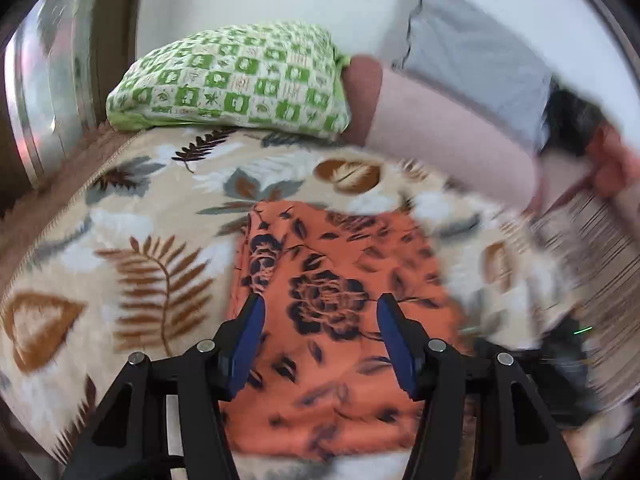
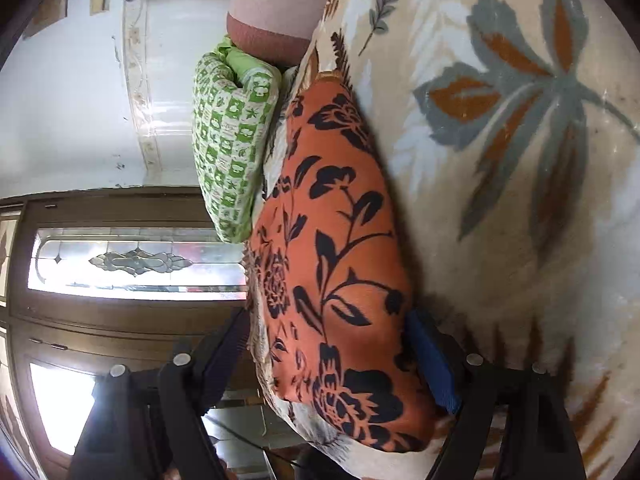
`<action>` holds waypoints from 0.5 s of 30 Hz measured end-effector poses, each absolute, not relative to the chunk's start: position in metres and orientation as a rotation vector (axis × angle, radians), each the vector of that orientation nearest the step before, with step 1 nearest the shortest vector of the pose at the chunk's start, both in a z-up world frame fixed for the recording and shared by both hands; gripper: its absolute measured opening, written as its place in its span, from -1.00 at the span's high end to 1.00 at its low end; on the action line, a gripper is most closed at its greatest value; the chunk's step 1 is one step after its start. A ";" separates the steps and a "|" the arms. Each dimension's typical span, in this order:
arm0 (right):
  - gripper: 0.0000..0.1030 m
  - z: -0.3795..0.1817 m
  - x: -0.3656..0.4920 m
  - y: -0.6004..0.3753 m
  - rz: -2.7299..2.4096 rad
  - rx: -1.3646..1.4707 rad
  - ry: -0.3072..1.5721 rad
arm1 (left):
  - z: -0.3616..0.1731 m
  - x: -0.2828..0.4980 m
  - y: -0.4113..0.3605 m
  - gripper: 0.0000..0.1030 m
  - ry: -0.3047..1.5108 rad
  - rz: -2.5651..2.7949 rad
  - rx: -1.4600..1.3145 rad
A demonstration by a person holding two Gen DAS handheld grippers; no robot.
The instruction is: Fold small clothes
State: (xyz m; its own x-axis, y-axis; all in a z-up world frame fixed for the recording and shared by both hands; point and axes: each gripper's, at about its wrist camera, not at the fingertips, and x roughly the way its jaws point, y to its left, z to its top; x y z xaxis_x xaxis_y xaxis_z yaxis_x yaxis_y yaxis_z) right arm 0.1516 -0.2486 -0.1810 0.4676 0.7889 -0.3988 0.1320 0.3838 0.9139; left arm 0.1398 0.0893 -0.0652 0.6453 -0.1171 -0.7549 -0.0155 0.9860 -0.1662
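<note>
Leaf-patterned blanket (image 1: 132, 240) covers the bed, with a green checked pillow (image 1: 240, 80) at its far end. On it lies the folded orange floral cloth (image 1: 340, 280); the left gripper (image 1: 320, 320) hangs over it, jaws apart and empty. The right gripper (image 2: 332, 360) straddles the cloth's end, jaws wide, one blue pad beside the fold.

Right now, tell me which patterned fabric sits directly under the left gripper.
The orange cloth with dark flowers, below the left gripper. The green checked pillow lies farther back; the leaf-print blanket spreads around it.

Bed w/ leaf-print blanket (image 1: 132, 240); orange floral cloth (image 1: 340, 280) lies mid-bed, green pillow (image 1: 240, 80) at 12 o'clock.
</note>
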 end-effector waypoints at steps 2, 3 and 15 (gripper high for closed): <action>-0.08 -0.191 0.157 -0.242 0.483 1.069 1.112 | -0.114 0.158 0.094 0.16 1.054 0.018 -0.156; 0.34 -0.194 0.157 -0.240 0.457 1.033 1.135 | -0.134 0.158 0.101 0.16 1.100 0.035 -0.186; -0.85 -0.160 0.171 -0.271 0.453 1.023 0.977 | -0.131 0.142 0.100 0.16 1.023 0.038 -0.157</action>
State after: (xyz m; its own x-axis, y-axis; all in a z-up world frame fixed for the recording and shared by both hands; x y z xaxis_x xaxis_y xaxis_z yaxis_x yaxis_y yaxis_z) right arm 0.1708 -0.2707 -0.1596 0.5193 0.7182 -0.4631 0.1104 0.4810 0.8697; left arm 0.1425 0.1001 -0.1309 0.5214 -0.0422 -0.8523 -0.1045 0.9881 -0.1128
